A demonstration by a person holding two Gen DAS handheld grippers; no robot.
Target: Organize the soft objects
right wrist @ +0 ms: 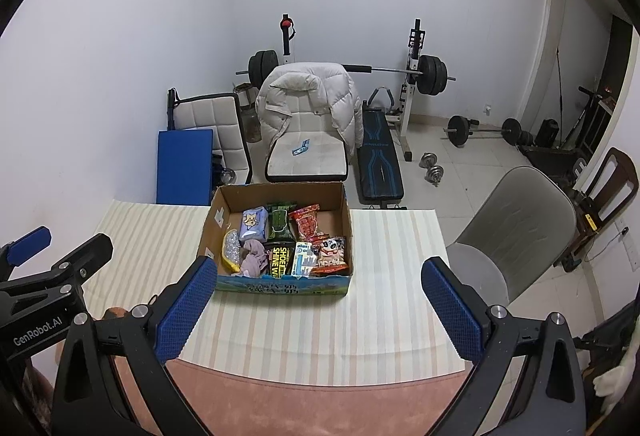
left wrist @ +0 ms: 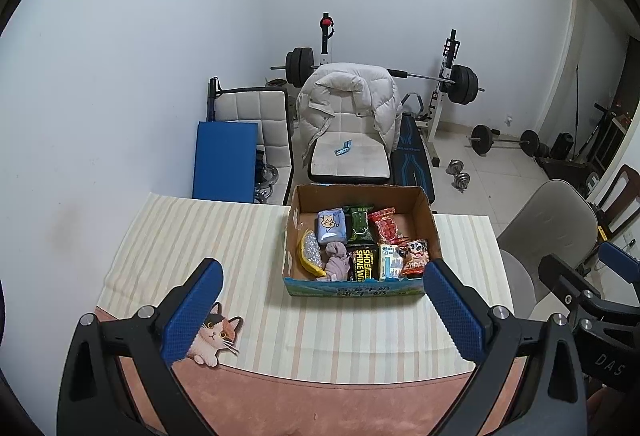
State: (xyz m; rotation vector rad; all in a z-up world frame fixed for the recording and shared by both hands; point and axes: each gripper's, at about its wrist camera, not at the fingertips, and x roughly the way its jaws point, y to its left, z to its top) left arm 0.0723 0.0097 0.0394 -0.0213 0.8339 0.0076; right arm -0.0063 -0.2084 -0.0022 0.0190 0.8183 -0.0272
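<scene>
Weights and a jacket-draped chair fill the upper frame; below, a striped tablecloth [left wrist: 240, 236] carries the cardboard box [left wrist: 424, 212] of soft packets. Both tools hover short of it, empty. The left gripper [left wrist: 320, 312] and right gripper [right wrist: 316, 308] stand spread wide; the box sits centre-right for the left, centre-left for the right, its long axis crosswise.

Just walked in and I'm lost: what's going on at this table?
A person holds two grippers, left and right, both open and empty, hovering short of a cardboard box on the striped tablecloth. The box holds snack packets, a tissue pack, a shoe-shine wipes pack and a crumpled cloth. Nothing is gripped.
</scene>
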